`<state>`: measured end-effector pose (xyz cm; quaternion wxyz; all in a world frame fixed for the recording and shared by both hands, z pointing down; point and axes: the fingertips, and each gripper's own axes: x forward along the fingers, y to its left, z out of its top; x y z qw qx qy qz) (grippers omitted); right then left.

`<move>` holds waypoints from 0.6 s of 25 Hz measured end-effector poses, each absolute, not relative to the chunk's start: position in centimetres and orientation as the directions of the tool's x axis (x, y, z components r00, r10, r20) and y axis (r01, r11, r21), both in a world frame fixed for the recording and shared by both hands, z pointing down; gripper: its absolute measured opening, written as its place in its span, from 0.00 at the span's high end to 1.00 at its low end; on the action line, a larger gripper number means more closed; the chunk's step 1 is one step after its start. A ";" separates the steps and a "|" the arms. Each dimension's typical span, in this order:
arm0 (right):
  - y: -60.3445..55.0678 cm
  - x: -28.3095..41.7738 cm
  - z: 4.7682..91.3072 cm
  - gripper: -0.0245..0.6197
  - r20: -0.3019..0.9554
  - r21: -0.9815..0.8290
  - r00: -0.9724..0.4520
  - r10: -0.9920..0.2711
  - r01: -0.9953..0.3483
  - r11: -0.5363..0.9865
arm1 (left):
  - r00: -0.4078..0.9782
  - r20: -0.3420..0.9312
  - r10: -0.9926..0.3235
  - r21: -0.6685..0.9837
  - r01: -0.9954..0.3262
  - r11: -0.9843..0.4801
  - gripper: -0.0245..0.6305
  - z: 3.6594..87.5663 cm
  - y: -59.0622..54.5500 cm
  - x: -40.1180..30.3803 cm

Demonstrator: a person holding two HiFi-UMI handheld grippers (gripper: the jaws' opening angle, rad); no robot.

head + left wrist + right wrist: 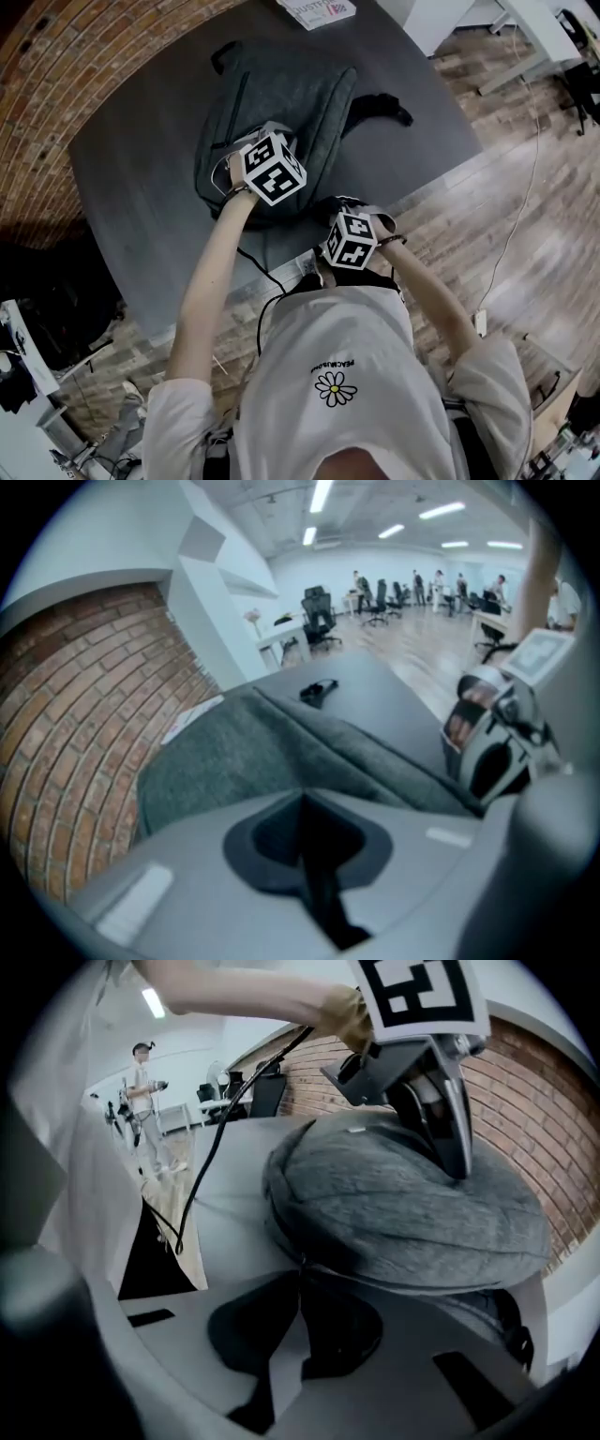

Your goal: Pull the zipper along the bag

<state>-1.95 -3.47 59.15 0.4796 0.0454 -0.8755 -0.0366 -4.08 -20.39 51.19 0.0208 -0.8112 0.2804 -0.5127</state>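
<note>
Evidently soft, yielding bag (281, 103) is steadied by closed left fingers (452, 1133); small pull (299, 1262) seems pinched by closed right fingers (403, 1335), best hold.

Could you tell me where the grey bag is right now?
In the head view, the grey bag lies on the dark table, with the brick wall to its left and a booklet beyond it at the far edge.

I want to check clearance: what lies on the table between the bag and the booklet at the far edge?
Nothing; the head view shows bare table between the bag and the booklet.
</note>
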 end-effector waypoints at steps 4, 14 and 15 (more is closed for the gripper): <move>-1.3 -5.5 58.9 0.94 0.816 0.026 -0.574 -0.070 -0.085 0.996 | 0.306 0.822 -0.480 -0.324 -0.440 -0.837 0.96 51.5 -20.7 -4.1; -1.0 -5.2 59.0 0.95 0.815 0.005 -0.575 -0.076 -0.124 0.992 | 0.437 0.701 -0.564 -0.371 -0.451 -0.812 0.96 48.5 -19.0 -4.8; -1.0 -5.1 59.0 0.95 0.816 0.007 -0.573 -0.076 -0.122 0.993 | 0.446 0.681 -0.581 -0.384 -0.458 -0.802 0.96 48.0 -18.3 -5.6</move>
